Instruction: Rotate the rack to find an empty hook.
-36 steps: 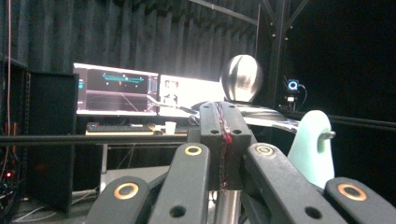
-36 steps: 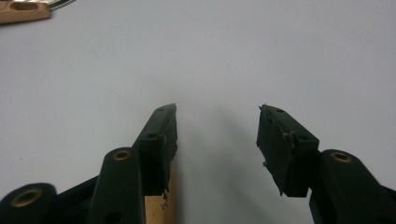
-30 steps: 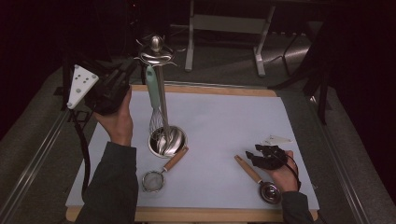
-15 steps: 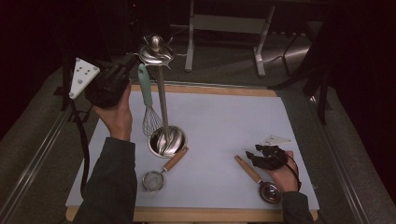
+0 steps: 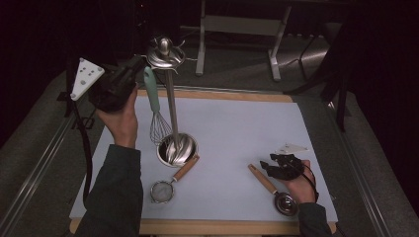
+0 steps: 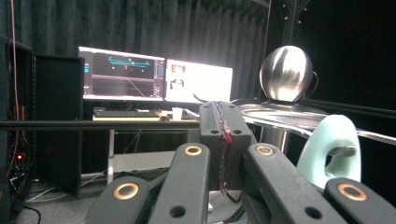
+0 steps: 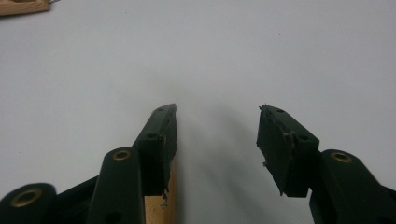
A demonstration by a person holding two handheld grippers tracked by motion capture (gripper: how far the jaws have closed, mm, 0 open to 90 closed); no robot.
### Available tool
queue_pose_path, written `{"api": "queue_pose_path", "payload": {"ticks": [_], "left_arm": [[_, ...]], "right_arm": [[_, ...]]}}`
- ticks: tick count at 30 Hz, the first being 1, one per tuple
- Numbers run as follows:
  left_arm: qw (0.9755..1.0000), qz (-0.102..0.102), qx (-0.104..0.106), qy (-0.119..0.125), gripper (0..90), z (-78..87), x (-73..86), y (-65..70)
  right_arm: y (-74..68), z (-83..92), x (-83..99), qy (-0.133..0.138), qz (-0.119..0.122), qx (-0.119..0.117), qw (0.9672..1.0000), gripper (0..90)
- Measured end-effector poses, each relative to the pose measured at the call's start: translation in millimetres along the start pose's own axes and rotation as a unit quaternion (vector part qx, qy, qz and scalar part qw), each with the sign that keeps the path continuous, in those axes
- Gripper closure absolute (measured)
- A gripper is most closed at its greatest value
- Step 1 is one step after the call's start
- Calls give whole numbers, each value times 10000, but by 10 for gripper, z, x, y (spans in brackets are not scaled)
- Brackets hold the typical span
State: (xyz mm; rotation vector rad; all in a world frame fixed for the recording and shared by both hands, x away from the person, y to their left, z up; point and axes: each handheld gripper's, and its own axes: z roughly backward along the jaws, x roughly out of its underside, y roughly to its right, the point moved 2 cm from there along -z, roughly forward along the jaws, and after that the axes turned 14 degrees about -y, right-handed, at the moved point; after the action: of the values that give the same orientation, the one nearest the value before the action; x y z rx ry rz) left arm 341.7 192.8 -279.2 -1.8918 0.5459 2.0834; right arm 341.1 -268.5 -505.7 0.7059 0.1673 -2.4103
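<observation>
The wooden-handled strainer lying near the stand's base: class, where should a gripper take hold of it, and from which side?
Grip the strainer on its wooden handle, coming from above with the jaws across it. The handle lies flat on the white mat, straight and bare, while the mesh bowl is round and thin.

Dark curtains [image 6: 196,28], monitors [image 6: 154,77], prob. desk [image 6: 135,115]

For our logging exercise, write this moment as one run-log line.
left gripper: shut, raised beside stand | whisk: hanging on stand | right gripper: open, low over wooden handle
</observation>
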Motion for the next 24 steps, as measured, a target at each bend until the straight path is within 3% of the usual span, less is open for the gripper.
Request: {"api": "queue_pose_path", "payload": {"ticks": [24], "left_arm": [[9991, -197, -120, -365, 896, 241, 194, -120]], "right_arm": [[34, 16, 50, -16, -93, 7, 10000, 468]]}}
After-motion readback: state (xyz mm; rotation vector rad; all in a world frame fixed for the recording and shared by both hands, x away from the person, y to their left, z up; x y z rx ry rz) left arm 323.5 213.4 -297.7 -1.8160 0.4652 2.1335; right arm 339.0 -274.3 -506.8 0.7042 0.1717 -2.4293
